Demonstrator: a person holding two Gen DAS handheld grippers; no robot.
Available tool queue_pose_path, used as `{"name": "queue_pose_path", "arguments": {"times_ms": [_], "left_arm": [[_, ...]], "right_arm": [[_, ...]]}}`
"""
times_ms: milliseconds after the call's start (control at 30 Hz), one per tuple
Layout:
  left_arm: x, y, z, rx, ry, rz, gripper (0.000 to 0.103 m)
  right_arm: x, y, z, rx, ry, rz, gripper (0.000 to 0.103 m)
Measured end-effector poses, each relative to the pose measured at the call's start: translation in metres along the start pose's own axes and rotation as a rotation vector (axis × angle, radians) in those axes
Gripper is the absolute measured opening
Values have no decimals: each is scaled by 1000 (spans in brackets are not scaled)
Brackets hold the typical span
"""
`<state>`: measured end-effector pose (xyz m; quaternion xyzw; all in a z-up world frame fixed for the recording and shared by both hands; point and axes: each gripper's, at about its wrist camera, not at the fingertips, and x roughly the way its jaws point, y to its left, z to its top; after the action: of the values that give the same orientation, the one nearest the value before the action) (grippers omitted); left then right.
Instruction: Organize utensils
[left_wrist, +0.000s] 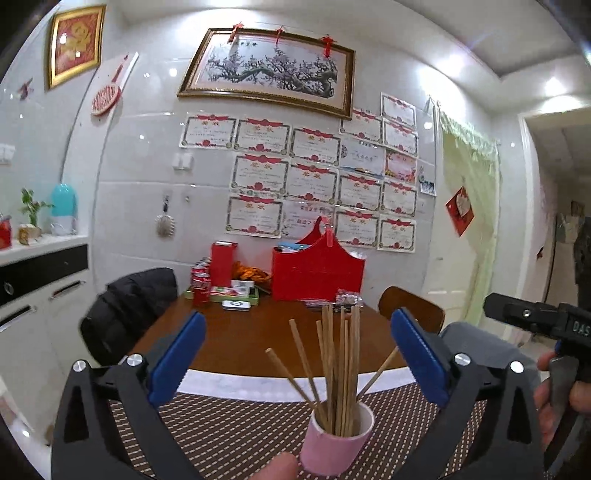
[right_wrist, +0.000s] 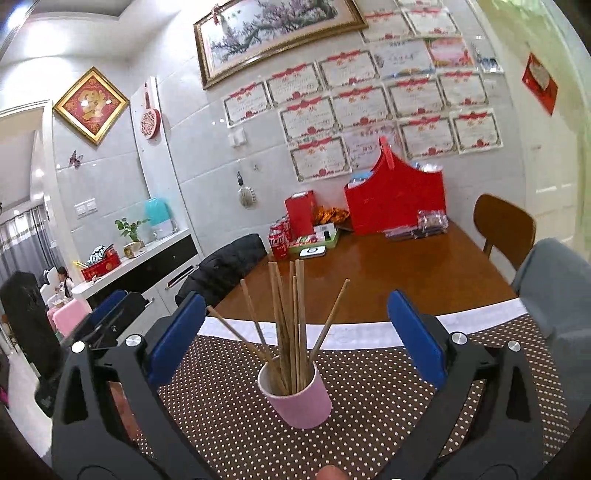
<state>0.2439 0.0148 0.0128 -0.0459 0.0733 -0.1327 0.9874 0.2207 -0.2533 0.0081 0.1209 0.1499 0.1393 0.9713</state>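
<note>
A pink cup (left_wrist: 334, 445) stands on a brown dotted mat (left_wrist: 229, 435) and holds several wooden chopsticks (left_wrist: 341, 369), most upright, a few splayed outward. My left gripper (left_wrist: 297, 354) is open and empty, its blue pads on either side above the cup. In the right wrist view the same cup (right_wrist: 299, 397) with chopsticks (right_wrist: 291, 325) stands on the mat (right_wrist: 369, 406). My right gripper (right_wrist: 295, 336) is open and empty, pads apart around the chopsticks. The right gripper's body shows at the right of the left wrist view (left_wrist: 546, 321).
A brown wooden table (right_wrist: 406, 280) carries a red box (right_wrist: 397, 195), red cans (right_wrist: 279, 240), a green tray (right_wrist: 314, 242) and packets at the far end. A chair with a black jacket (right_wrist: 225, 266) stands left, a wooden chair (right_wrist: 504, 229) right.
</note>
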Motion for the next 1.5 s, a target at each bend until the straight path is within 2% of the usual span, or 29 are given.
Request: {"name": "queue_pose_path", "arguments": {"times_ms": [233, 533, 867, 1033, 1133, 1500], "left_arm": [[-49, -12, 16, 33, 62, 106, 99], [-96, -27, 22, 63, 120, 183, 99], [-149, -40, 18, 103, 100, 238, 99], [-177, -43, 12, 120, 48, 276, 99], [-188, -40, 10, 95, 34, 276, 99], [-196, -33, 10, 65, 23, 302, 99]], "right_arm": [[-51, 18, -6, -29, -26, -71, 97], [-103, 39, -25, -71, -24, -170, 97], [-139, 76, -46, -132, -60, -260, 97], [-150, 94, -52, -159, -78, -280, 97], [-151, 103, -54, -178, -78, -272, 97], [-149, 121, -59, -202, -87, -266, 97]]}}
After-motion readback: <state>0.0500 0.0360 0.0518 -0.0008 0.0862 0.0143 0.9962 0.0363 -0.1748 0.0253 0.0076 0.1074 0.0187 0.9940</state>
